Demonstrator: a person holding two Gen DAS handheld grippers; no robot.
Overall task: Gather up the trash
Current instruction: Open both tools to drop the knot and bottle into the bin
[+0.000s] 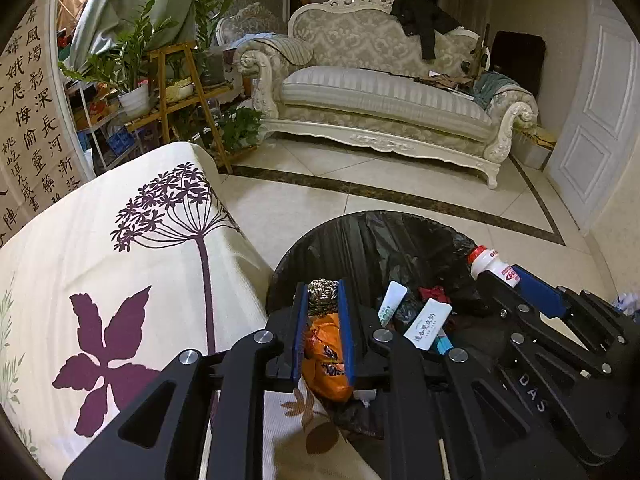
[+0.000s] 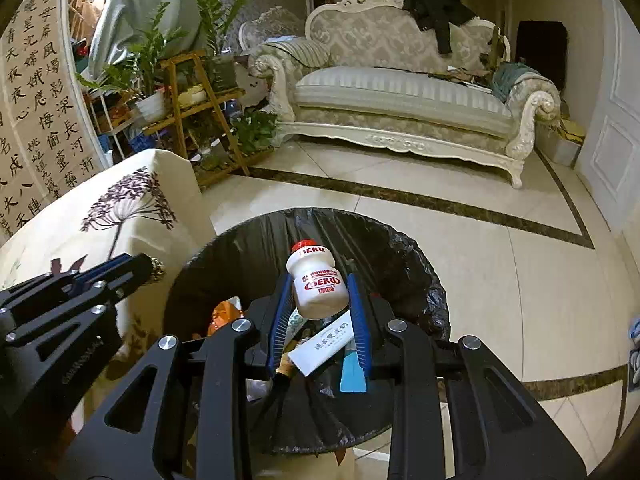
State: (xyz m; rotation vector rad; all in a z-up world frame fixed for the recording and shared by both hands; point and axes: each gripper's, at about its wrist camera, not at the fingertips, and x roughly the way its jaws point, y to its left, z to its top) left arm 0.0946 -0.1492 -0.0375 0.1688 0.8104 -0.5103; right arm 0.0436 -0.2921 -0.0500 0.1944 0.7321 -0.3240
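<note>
My left gripper is shut on a crumpled brown-and-white patterned wrapper at its tips, just over the near left rim of a round bin lined with a black bag. An orange snack wrapper shows below, between the blue pads; whether it is gripped or lies in the bin I cannot tell. My right gripper is shut on a small white bottle with a red cap, held above the bin's middle. From the left wrist view the right gripper and bottle show at the right.
White paper packets and other scraps lie in the bin. A table under a cream floral cloth touches the bin's left side. Tiled floor runs to a pale sofa, a wooden plant stand and a white door. Crumpled litter lies on the floor at right.
</note>
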